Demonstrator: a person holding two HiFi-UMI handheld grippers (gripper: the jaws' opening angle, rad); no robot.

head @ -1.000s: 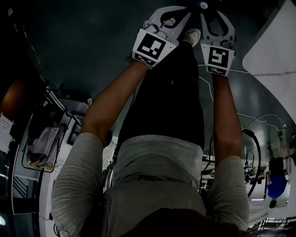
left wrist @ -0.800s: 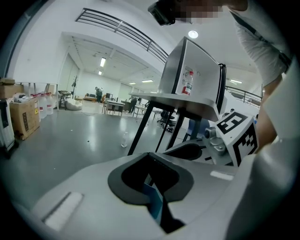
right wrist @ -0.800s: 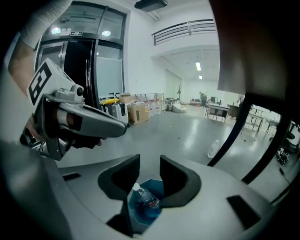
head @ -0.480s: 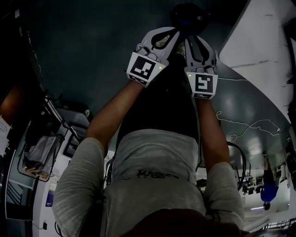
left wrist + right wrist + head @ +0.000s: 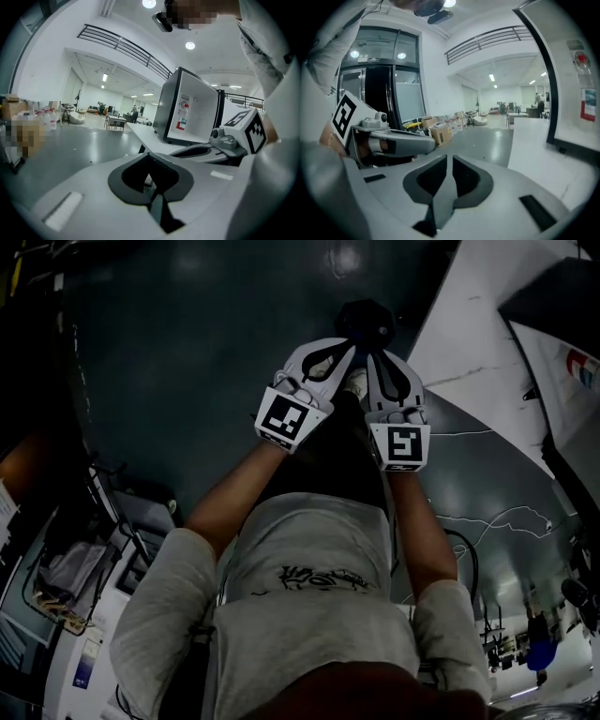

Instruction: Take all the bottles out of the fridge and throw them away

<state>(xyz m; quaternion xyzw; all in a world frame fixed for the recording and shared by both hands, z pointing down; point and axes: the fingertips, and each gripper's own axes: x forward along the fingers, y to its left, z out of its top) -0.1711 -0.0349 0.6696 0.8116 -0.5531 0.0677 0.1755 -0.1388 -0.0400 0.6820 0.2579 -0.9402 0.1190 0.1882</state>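
A small black fridge (image 5: 187,112) stands on a white table (image 5: 150,138) with its door open. One bottle (image 5: 183,117) with a red label stands in the door shelf, and it shows again at the right edge of the right gripper view (image 5: 587,98). I hold both grippers side by side in front of my body, away from the fridge. My left gripper (image 5: 349,341) (image 5: 150,180) is shut and empty. My right gripper (image 5: 377,354) (image 5: 449,157) has just been closing. Only a narrow slit remains between its jaws, and nothing is in it.
A dark round object (image 5: 366,320) sits on the grey floor just beyond the gripper tips. The white table (image 5: 469,362) reaches in from the upper right. Cables (image 5: 506,521) trail on the floor at the right. Cardboard boxes (image 5: 440,131) stand by the far wall.
Both grippers have lifted and drawn closer together. The right jaws went from spread wide to nearly closed. More of the white table has come into the head view.
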